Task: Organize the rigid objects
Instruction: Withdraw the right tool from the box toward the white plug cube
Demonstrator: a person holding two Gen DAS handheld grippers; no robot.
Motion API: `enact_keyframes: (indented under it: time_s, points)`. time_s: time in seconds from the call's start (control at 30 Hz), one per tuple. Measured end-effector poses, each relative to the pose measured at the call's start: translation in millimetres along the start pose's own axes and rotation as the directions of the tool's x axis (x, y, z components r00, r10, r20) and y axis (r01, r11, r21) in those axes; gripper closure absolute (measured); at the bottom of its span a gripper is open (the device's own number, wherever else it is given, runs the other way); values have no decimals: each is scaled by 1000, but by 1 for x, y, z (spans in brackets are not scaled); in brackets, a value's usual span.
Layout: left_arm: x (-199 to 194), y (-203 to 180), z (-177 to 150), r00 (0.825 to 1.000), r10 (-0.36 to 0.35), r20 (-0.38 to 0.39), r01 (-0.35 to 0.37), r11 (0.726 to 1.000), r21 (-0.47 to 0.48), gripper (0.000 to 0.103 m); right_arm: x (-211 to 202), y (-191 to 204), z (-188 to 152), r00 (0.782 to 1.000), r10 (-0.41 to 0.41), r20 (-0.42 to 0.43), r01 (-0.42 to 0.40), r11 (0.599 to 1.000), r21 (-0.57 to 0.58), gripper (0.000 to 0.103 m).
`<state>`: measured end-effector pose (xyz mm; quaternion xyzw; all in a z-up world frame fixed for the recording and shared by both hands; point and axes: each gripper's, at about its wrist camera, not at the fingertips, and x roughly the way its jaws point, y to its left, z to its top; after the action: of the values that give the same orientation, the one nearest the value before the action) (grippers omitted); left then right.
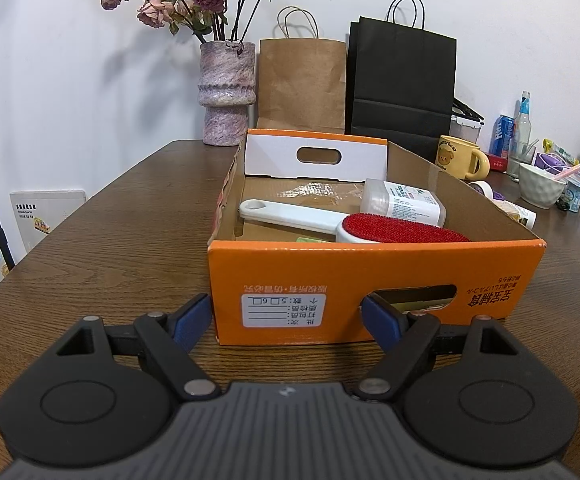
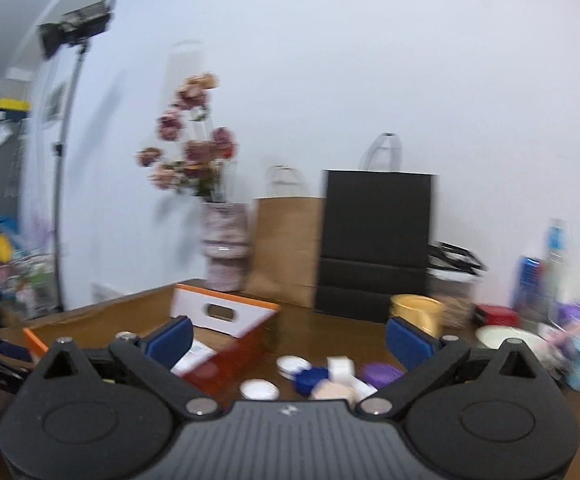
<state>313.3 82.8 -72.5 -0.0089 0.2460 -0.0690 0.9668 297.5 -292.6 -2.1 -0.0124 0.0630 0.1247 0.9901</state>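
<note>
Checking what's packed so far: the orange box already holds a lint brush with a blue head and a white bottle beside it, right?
Not quite. The lint brush in the orange box has a red head, not blue; the left wrist view shows it plainly. The white bottle does lie beside it.

The left gripper [image 1: 286, 320] is sitting low and level, its jaws spread wide, the blue fingertips [image 1: 192, 318] gripping nothing. The right gripper [image 2: 288, 340] is hanging higher, its view blurred, its jaws likewise parted wide, with nothing lying between its blue pads [image 2: 405, 342].
</note>
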Motion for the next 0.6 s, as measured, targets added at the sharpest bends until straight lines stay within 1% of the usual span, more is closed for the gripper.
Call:
enact_keyframes:
  time_s: [0.07,0.13,0.23,0.4,0.5,0.57,0.6]
  points:
    - [0,0,0,1000,-1,0,1,1000,0,20,-5,-6,-9,1000,9,-12,-8,999,51,0]
    - [0,0,0,1000,0,0,0,1000,1,20,-6,-9,-14,999,14,-34,-12,997,72,0]
    - [0,0,0,1000,0,1,0,1000,0,20,-5,-14,-20,999,-3,-54,7,997,80,0]
    - [0,1,0,1000,0,1,0,1000,-1,20,3,-11,-25,997,-8,-72,14,996,91,0]
    - [0,1,0,1000,-2,1,2,1000,-1,20,11,-12,-25,995,-26,-92,35,995,92,0]
    - [0,0,0,1000,-1,1,1,1000,0,20,22,-15,-24,989,-61,-137,75,993,95,0]
    - [0,0,0,1000,-1,1,1,1000,-1,20,30,-16,-24,982,-85,-170,102,991,91,1]
